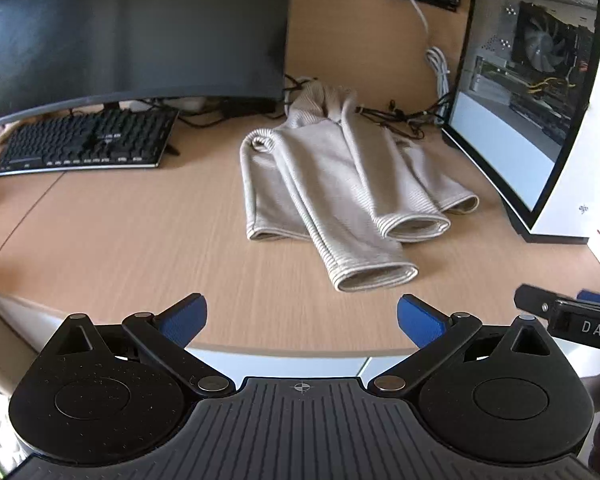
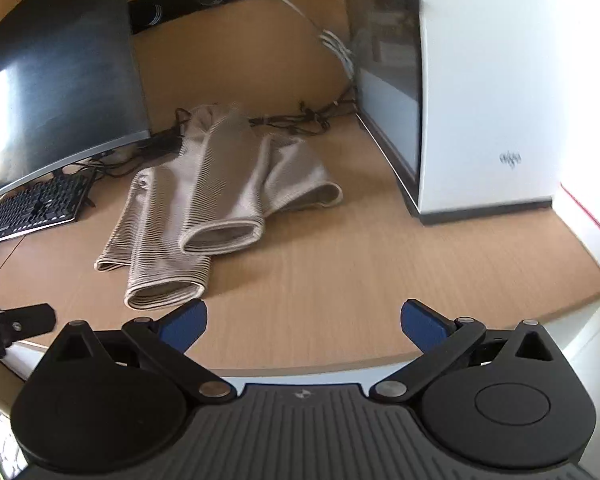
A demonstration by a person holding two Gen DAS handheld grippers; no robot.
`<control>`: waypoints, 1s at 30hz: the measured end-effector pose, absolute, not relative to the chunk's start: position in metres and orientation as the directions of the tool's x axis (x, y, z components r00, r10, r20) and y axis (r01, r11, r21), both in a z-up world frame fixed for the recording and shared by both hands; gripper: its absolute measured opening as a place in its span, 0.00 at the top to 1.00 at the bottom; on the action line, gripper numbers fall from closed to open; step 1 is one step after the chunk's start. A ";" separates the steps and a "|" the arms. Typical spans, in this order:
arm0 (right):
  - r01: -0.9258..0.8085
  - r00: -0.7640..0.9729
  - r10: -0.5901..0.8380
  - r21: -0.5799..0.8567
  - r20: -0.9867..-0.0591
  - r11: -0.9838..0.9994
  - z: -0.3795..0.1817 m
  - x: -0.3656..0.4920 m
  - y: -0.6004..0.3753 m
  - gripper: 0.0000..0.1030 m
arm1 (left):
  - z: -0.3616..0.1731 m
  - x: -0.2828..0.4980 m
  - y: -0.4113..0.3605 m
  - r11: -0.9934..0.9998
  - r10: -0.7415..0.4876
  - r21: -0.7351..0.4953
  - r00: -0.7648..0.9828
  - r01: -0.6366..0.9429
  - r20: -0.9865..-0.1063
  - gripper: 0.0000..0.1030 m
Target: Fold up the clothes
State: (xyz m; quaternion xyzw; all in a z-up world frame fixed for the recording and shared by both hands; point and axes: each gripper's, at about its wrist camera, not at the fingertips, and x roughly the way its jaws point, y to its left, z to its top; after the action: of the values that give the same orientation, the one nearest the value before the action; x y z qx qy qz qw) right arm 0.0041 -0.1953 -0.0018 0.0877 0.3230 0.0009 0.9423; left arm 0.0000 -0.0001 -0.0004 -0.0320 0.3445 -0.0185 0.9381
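A beige ribbed knit garment [image 1: 332,184] lies partly folded on the wooden desk [image 1: 140,240], sleeves and hem openings toward me. It also shows in the right wrist view [image 2: 204,204]. My left gripper [image 1: 302,320] is open and empty, hovering at the desk's near edge, short of the nearest cuff [image 1: 374,276]. My right gripper [image 2: 304,326] is open and empty, to the right of the garment's nearest cuff [image 2: 166,294]. Part of the right gripper shows at the left wrist view's right edge [image 1: 572,316]; part of the left gripper shows at the right wrist view's left edge [image 2: 16,324].
A curved black monitor [image 1: 136,36] and a black keyboard [image 1: 84,142] stand at the back left. A white PC case with a glass side [image 1: 540,92] stands at the right. Tangled cables [image 1: 404,116] and a white cord [image 1: 438,64] lie behind the garment.
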 end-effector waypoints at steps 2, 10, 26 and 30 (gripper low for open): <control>0.067 0.786 0.049 0.163 -0.616 0.984 -0.002 0.006 -0.199 0.00 | -0.002 0.000 0.000 0.997 -0.056 -0.070 0.762 0.014 -0.645 0.00; 0.115 0.767 0.007 0.148 -0.642 0.982 -0.002 0.013 -0.205 0.00 | -0.002 0.001 0.001 0.997 -0.059 -0.073 0.752 0.014 -0.656 0.00; 0.077 0.793 -0.024 0.062 -0.609 0.995 0.004 -0.009 -0.194 0.00 | 0.000 0.007 -0.006 0.996 -0.079 -0.082 0.731 0.033 -0.678 0.00; 0.070 0.792 -0.012 0.072 -0.610 0.995 0.002 0.003 -0.191 0.00 | 0.000 0.009 -0.005 0.996 -0.080 -0.084 0.727 0.031 -0.682 0.00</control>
State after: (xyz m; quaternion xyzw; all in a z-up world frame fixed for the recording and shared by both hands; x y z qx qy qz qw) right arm 0.0030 -0.1908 0.0015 0.0452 0.3217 -0.0217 0.9455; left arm 0.0087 -0.0054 -0.0002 -0.0336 0.3685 -0.0299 0.9286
